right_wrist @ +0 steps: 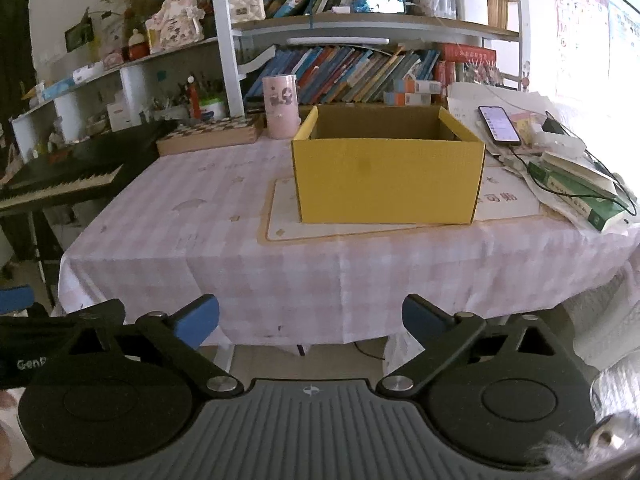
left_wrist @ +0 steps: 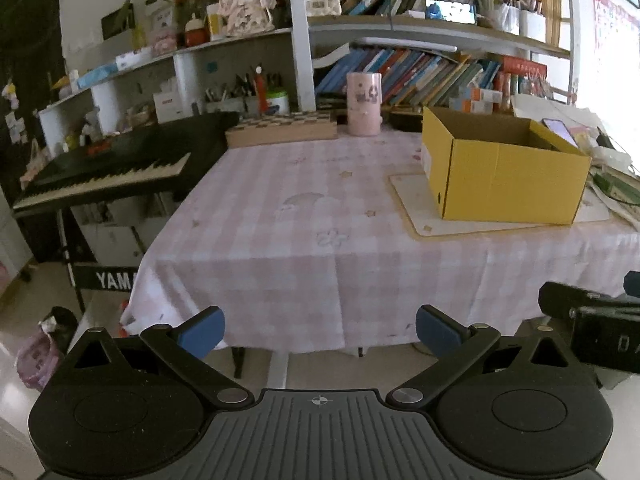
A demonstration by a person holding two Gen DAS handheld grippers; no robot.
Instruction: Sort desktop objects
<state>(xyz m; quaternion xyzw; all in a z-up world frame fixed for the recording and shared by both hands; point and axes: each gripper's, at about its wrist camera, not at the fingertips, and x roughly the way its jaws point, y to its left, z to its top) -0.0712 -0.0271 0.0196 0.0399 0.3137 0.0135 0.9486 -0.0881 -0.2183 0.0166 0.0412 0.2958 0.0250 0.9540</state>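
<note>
An open yellow cardboard box [left_wrist: 504, 176] [right_wrist: 386, 176] stands on a pale mat [left_wrist: 416, 204] [right_wrist: 280, 220] on the pink checked tablecloth [left_wrist: 300, 220] [right_wrist: 180, 232]. Its inside is hidden from here. A pink cylindrical holder [left_wrist: 363, 104] [right_wrist: 280, 106] stands at the table's back. My left gripper [left_wrist: 320, 332] is open and empty, held off the table's front edge. My right gripper [right_wrist: 310, 322] is open and empty, also in front of the table, facing the box. The right gripper shows at the right edge of the left wrist view [left_wrist: 592, 320].
A wooden chessboard case [left_wrist: 282, 130] [right_wrist: 208, 138] lies at the back left. A phone [right_wrist: 499, 124], books and papers [right_wrist: 576, 188] pile at the right. A black keyboard [left_wrist: 104, 172] stands left of the table. Bookshelves [left_wrist: 420, 72] rise behind.
</note>
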